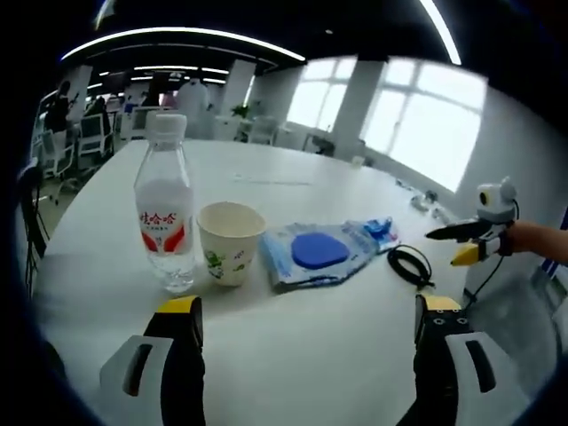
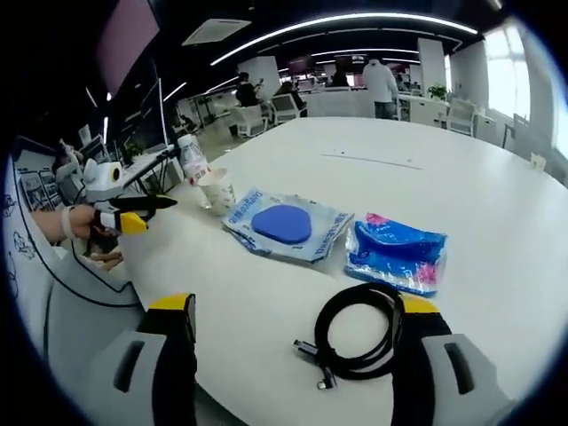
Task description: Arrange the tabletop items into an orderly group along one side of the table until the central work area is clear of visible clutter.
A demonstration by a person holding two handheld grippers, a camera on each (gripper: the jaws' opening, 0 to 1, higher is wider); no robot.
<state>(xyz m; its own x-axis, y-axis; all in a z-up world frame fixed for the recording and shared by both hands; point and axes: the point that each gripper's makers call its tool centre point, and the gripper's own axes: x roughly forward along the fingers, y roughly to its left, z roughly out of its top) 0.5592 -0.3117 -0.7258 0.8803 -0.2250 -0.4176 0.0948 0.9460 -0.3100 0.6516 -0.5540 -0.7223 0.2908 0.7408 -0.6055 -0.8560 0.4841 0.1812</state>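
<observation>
The left claw [image 1: 309, 321] stands spread wide and empty above the white bench [image 1: 293, 373], just short of a water bottle [image 1: 165, 206] and a paper cup [image 1: 230, 241] side by side. The right claw [image 2: 297, 330] is also spread, holding nothing, with a coiled black cable [image 2: 355, 342] between its jaws. Beyond lie a packet with a blue pad [image 2: 286, 224] and a smaller blue packet [image 2: 396, 252]

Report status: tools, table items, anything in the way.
Left tool open, empty; right tool open over black cable. Bottle, paper cup, clear packet, blue pouch lined up on white table. Nothing blocking.
</observation>
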